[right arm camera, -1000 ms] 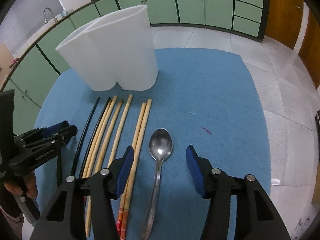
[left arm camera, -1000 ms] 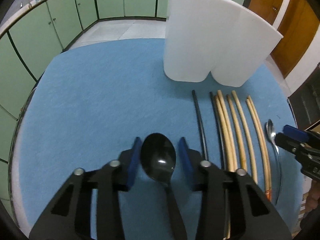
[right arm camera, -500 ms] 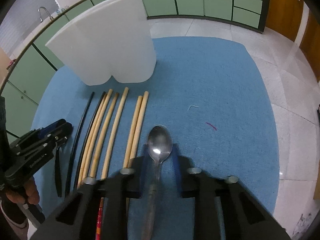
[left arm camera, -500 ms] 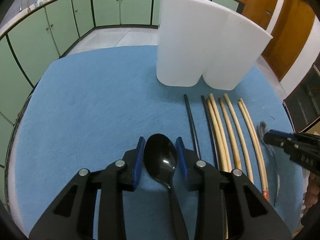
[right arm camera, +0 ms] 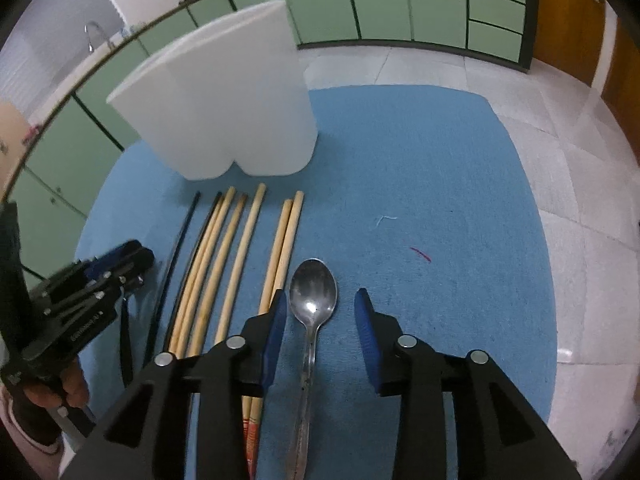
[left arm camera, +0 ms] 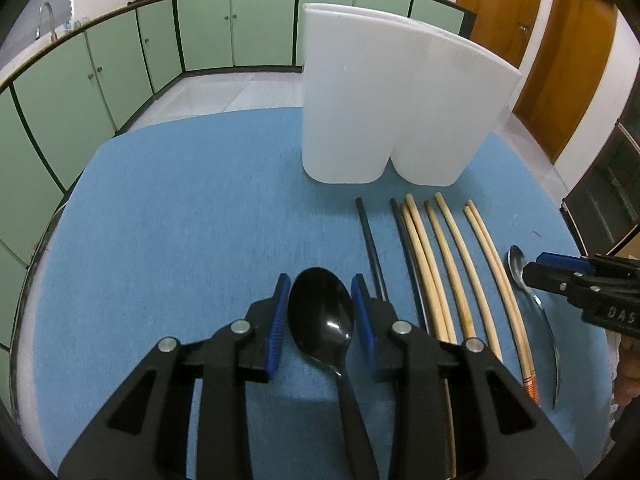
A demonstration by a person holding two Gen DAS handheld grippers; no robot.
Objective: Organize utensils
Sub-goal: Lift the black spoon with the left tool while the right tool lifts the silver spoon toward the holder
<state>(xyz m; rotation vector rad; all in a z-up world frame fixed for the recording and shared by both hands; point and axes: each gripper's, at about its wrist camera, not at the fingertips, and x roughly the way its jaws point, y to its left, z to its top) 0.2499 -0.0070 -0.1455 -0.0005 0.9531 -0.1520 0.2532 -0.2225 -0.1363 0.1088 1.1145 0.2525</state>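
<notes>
A: What does the left wrist view give that the right one lacks?

B: The black spoon (left arm camera: 320, 312) between the left tongs (left arm camera: 322, 312). Its bowl fills the narrow gap between the blue pads (left arm camera: 279, 320); whether they press on it I cannot tell. In the right view those tongs (right arm camera: 120, 260) are a blurred side shape and the bowl is hidden.

A: And the right view?

B: The steel spoon (right arm camera: 313, 292) lies on the blue tabletop (right arm camera: 440, 200) between the right tongs (right arm camera: 320, 312), whose jaws are opening, clear of it on both sides. It lies just beside the chopsticks (right arm camera: 240, 248), in front of the white holder (right arm camera: 224, 112). A red thread (right arm camera: 420, 254) lies on the cloth.

A: Any writing?

B: "DAS" on the right tongs' body in the left view; the lettering on the left tongs is too blurred.
</notes>
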